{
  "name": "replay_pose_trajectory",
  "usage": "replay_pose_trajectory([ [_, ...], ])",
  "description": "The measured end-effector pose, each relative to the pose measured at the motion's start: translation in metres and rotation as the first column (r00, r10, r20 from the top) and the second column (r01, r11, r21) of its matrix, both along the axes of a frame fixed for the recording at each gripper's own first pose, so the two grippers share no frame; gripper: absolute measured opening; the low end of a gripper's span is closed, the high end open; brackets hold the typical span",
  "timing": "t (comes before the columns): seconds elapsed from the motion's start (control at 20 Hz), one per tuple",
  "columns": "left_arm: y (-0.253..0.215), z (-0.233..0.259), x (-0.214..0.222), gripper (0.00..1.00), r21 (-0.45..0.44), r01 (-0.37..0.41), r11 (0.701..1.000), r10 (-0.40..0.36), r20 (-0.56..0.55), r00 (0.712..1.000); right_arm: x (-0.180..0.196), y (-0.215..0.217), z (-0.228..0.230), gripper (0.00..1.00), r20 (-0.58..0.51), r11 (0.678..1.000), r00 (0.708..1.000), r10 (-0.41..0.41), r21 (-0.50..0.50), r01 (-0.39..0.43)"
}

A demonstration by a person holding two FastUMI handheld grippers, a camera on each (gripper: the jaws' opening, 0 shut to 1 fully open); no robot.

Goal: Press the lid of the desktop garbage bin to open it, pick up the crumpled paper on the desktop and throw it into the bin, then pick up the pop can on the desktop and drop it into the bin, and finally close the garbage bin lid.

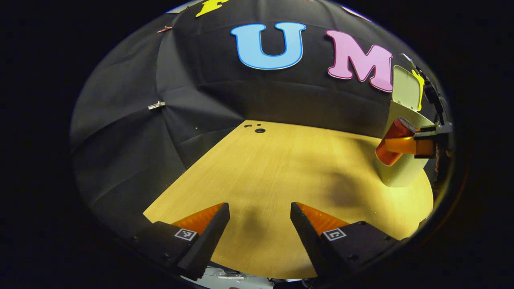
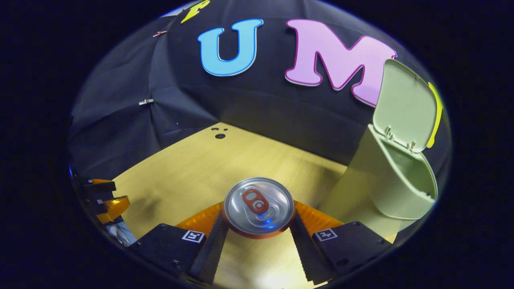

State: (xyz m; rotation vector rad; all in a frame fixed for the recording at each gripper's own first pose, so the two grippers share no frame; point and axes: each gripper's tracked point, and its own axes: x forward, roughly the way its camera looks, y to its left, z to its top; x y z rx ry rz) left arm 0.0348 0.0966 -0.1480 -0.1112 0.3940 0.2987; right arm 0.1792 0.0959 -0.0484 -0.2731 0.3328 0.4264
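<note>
Pale yellow wood grain runs across the desk point(image 2: 188, 168), which spreads over the lower half of both views against the black cloth wall point(image 2: 261, 104). In the right gripper view we see the light green garbage bin point(image 2: 377, 188) at the right edge of the frame, standing on the desk with its lid point(image 2: 403, 106) tipped up and back, so the mouth is open. In the left gripper view the same bin sits at the far right edge.

At bottom centre of the right gripper view, the right gripper point(image 2: 259, 228) holds the pop can point(image 2: 259, 206) between its fingers, one pressing each side; we look down on the silver top and its pull tab. The can is just left of the bin in that frame. In the left gripper view it shows red and tilted, held in front of the bin.

At the bottom of the left gripper view, the left gripper point(image 1: 260, 218) has its fingers spread wide with only bare desk between them.
</note>
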Motion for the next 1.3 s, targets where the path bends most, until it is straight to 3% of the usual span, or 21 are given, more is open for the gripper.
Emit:
replay_pose_trajectory([
  [0.25, -0.010, 0.000, 0.008, 0.98, -0.023, 0.087, 0.996, -0.087, 0.003, 0.996, -0.029, -0.003, 0.060, 0.83, 0.104, 0.999, 0.994, -0.015, 0.048, 0.010],
  [0.75, -0.035, 0.024, 0.022, 0.98, 0.050, 0.302, 0.952, -0.303, 0.035, 0.952, -0.045, -0.042, 0.161, 0.83, 0.222, 0.978, 0.959, -0.174, 0.154, 0.142],
  [1.0, -0.046, 0.041, 0.027, 0.98, 0.089, 0.332, 0.939, -0.337, 0.055, 0.940, -0.032, -0.089, 0.186, 0.83, 0.243, 0.957, 0.935, -0.257, 0.196, 0.213],
  [1.15, -0.046, 0.049, 0.033, 0.98, 0.129, 0.299, 0.946, -0.309, 0.065, 0.949, -0.015, -0.118, 0.197, 0.83, 0.243, 0.940, 0.922, -0.301, 0.240, 0.243],
  [1.3, -0.055, 0.050, 0.041, 0.98, 0.109, 0.279, 0.954, -0.287, 0.061, 0.956, 0.002, -0.144, 0.200, 0.83, 0.234, 0.930, 0.917, -0.324, 0.258, 0.263],
])
